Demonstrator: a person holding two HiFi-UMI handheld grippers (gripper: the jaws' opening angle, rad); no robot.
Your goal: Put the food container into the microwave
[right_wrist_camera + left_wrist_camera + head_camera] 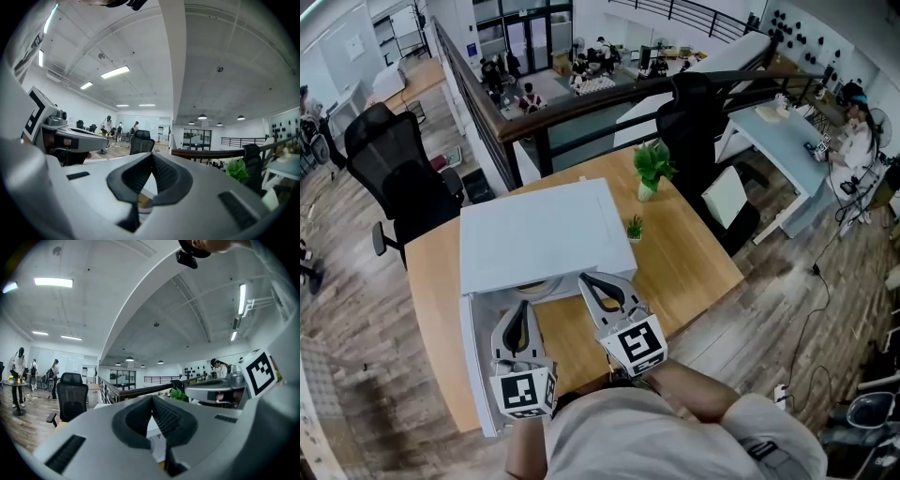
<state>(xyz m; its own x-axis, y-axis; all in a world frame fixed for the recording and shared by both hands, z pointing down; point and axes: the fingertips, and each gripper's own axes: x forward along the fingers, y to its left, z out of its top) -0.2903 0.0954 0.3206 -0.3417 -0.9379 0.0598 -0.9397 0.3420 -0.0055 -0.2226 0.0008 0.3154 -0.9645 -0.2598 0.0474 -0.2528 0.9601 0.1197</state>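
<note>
The white microwave [534,230] stands on the wooden table [694,262], seen from above. Its door [478,366] is swung open at the left front. A pale round thing [539,287] shows at the microwave's mouth; I cannot tell whether it is the food container or the turntable. My left gripper [522,306] [152,397] is level in front of the opening, jaws together, nothing between them. Just to its right, my right gripper [584,278] [152,154] has its tip at the microwave's front edge, jaws also together and empty.
A leafy plant in a white pot [652,169] and a tiny plant [634,227] stand right of the microwave. Black office chairs [403,178] [698,122] flank the table. A railing [581,108] runs behind it. The table's front edge is close to the person's body.
</note>
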